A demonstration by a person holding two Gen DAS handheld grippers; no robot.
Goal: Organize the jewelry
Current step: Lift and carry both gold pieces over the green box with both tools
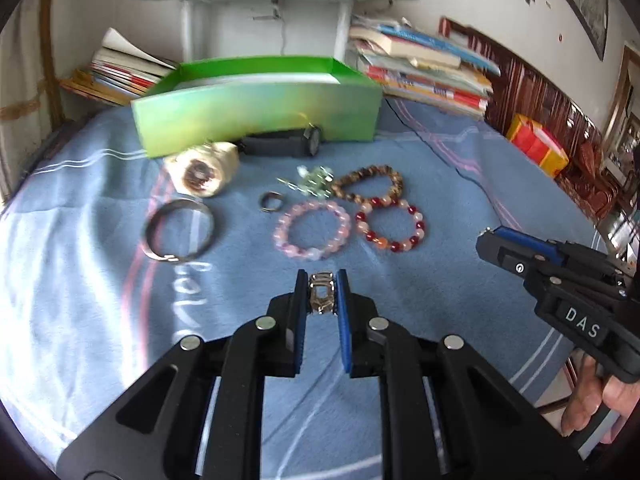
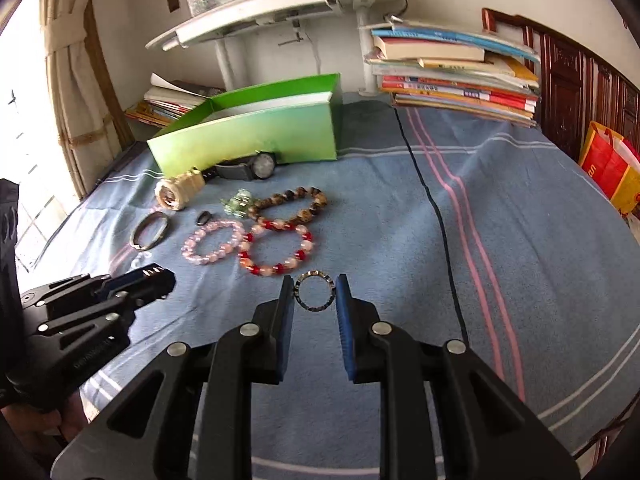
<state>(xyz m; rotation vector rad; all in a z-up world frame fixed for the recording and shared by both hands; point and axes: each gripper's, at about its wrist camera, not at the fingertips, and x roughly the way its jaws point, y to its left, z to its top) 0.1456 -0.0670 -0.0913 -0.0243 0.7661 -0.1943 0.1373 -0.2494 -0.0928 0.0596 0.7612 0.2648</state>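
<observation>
Gripping an openwork ring [image 1: 321, 293] in our left tongs [image 1: 320, 280] and a thin ring [image 2: 313, 291] in our right tongs [image 2: 314, 285], both above the blue cloth [image 2: 400, 220], we should keep both clamped firmly until over the green box [image 1: 256, 100].

I see a blue striped cloth [image 2: 500, 208] spread across the frame; upper left on it lie a green box [image 2: 256, 132], two watches [image 2: 224, 180] and beaded bracelets [image 2: 256, 236].
</observation>
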